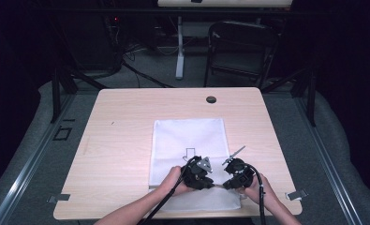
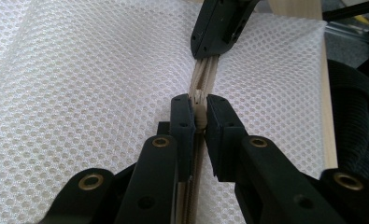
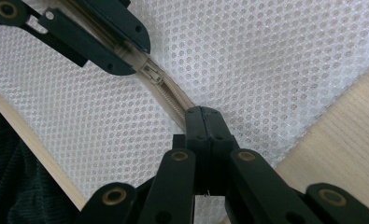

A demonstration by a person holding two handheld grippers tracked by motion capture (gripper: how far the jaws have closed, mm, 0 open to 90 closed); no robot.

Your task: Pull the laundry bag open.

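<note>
Table: pale wood top (image 1: pixel 126 140) with rounded corners, a dark round cable hole (image 1: pixel 211 99) near the far edge, beyond the bag.
Room: dark all round; grey floor, a folding chair (image 1: pixel 241 49) and a white desk leg (image 1: pixel 179 47) behind the table, well beyond the bag.
Frame: metal rails (image 1: pixel 28 159) along both sides of the table, apart from the bag.
Bag: white mesh bag (image 1: pixel 188 150) lying flat on the near middle of the table, its near edge by the hands.
Writing: an outlined arrow (image 1: pixel 189 153) printed on the bag, pointing toward the near edge; no readable words or brand.
Zipper: beige zipper (image 3: pixel 170 98) running along the bag's near part, between the two tools.
Zipper pull: small beige slider (image 2: pixel 200 109) on that zipper, pinched.
Left gripper (image 2: pixel 199 116): narrow, jaws clamped on the zipper pull, resting on the bag.
Right gripper (image 3: pixel 203 122): jaws pressed tight together on the zipper end, near the bag's corner.
Hands: both at the bag's near edge, close together but apart.
</note>
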